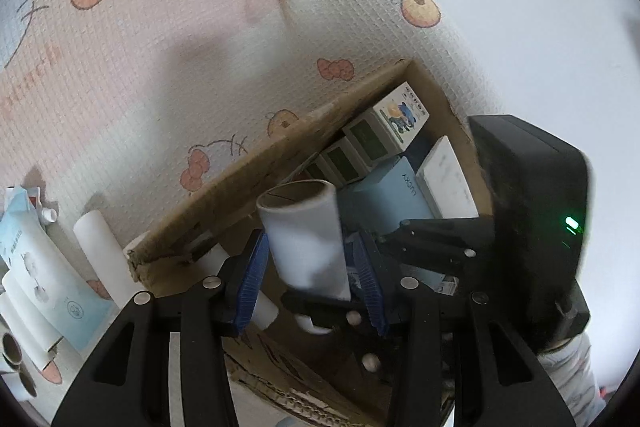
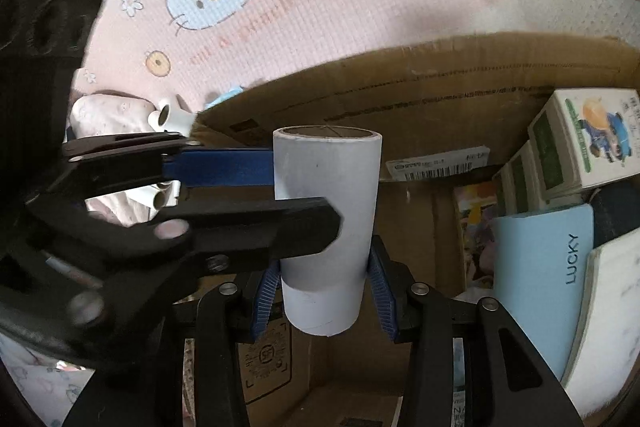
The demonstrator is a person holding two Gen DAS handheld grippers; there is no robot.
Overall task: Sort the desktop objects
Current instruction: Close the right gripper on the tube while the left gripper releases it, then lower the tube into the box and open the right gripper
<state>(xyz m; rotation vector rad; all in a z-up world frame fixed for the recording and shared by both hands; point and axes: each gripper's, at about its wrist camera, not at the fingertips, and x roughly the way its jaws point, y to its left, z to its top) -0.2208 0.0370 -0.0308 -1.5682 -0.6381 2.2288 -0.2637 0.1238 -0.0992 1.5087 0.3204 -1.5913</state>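
Note:
A white paper roll (image 1: pixel 304 239) with a brown cardboard core stands upright over the open cardboard box (image 1: pixel 240 171). My right gripper (image 2: pixel 323 267) is shut on the lower part of the roll (image 2: pixel 326 211), one blue pad on each side. In the left wrist view its black body (image 1: pixel 536 195) comes in from the right. My left gripper (image 1: pixel 308 247) straddles the same roll higher up. Its blue pads (image 1: pixel 252 279) lie close along both sides, with a thin gap on the right. In the right wrist view the left gripper (image 2: pixel 304 195) reaches in from the left.
Inside the box (image 2: pixel 440 75) are a light blue LUCKY box (image 2: pixel 540 267), a cartoon-printed carton (image 2: pixel 592 139), green-faced cartons and a white box (image 1: pixel 444 179). Left of the box lie another white roll (image 1: pixel 100 251) and a blue packet (image 1: pixel 44 267) on a pink cartoon-cat cloth (image 2: pixel 240 7).

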